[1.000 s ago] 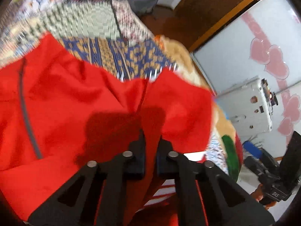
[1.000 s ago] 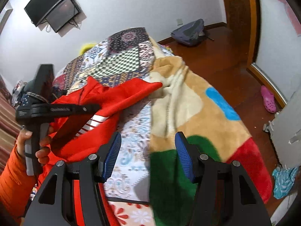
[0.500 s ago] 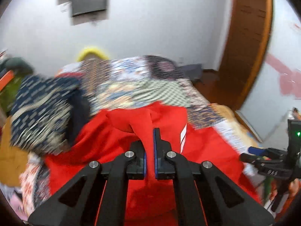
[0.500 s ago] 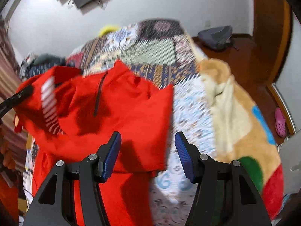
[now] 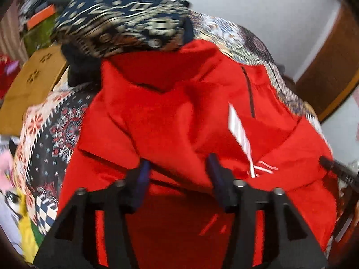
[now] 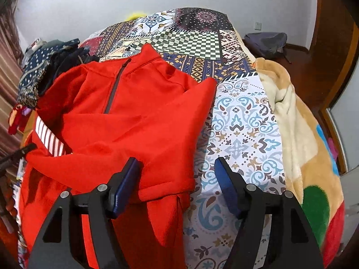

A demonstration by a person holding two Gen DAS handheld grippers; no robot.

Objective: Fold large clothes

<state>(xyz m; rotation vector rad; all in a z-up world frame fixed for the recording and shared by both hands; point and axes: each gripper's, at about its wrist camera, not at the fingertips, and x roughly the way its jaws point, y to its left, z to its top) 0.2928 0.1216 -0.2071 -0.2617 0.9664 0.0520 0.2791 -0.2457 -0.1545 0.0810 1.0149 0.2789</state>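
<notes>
A red zip-neck top (image 6: 125, 121) lies spread on a bed covered by a patchwork bedspread (image 6: 242, 116), filling the left half of my right claw's view and nearly all of my left claw's view. Its collar points toward the top of the frame, with a dark zip (image 6: 113, 89) running down from it. A white-striped sleeve panel (image 6: 48, 139) shows at the left edge of the right view.

My left claw (image 5: 178, 174) sits at the bottom centre of its own blurred view. Its jaws have just been opening and now stand apart over a rumpled fold of the red cloth; the pads are not pressing on it. My right claw (image 6: 177, 179) sits at the bottom centre of its view. Its jaws have just been widening too, and stand apart above the top's lower right edge, with nothing gripped between them.

A navy patterned garment (image 5: 121, 18) is heaped at the upper left of the left view, touching the red top's far edge. A plush beige blanket (image 6: 298, 139) with coloured patches drapes down the right side of the right view. A dark bag (image 6: 265, 41) lies on the wooden floor at upper right.
</notes>
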